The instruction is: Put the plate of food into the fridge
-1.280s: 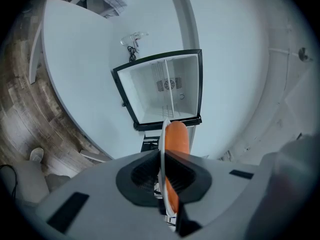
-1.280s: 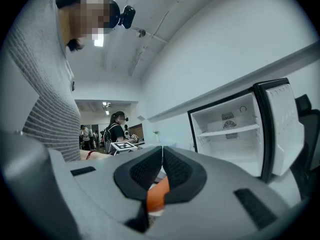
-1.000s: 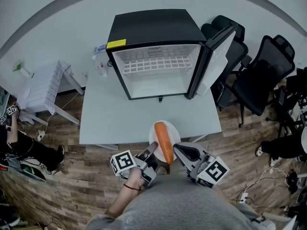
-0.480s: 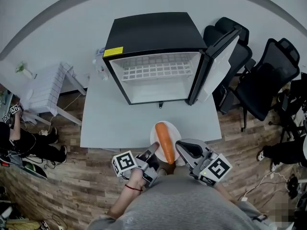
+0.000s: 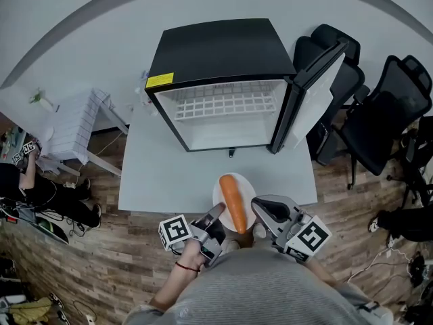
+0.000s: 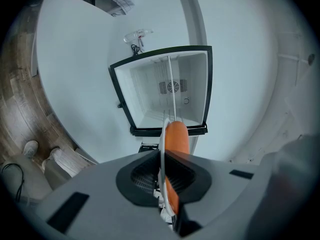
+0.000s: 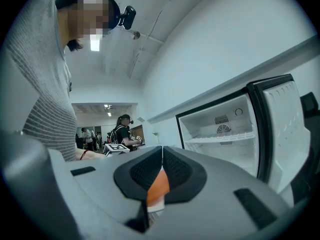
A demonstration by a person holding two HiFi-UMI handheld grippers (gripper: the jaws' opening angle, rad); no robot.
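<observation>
Head view: a white plate [image 5: 249,193] bearing a carrot [image 5: 232,202] hangs over the near edge of the grey table [image 5: 169,175], pinched between the left gripper [image 5: 218,209] and the right gripper [image 5: 258,204], well apart from the open mini fridge [image 5: 220,46]. Left gripper view: the jaws clamp the plate's rim, seen edge-on, with the carrot pointing towards the fridge. Right gripper view: the jaws are closed on the opposite rim, a sliver of carrot showing. Only here do the fridge's wire shelf [image 7: 220,138] and distant people [image 7: 122,129] appear.
</observation>
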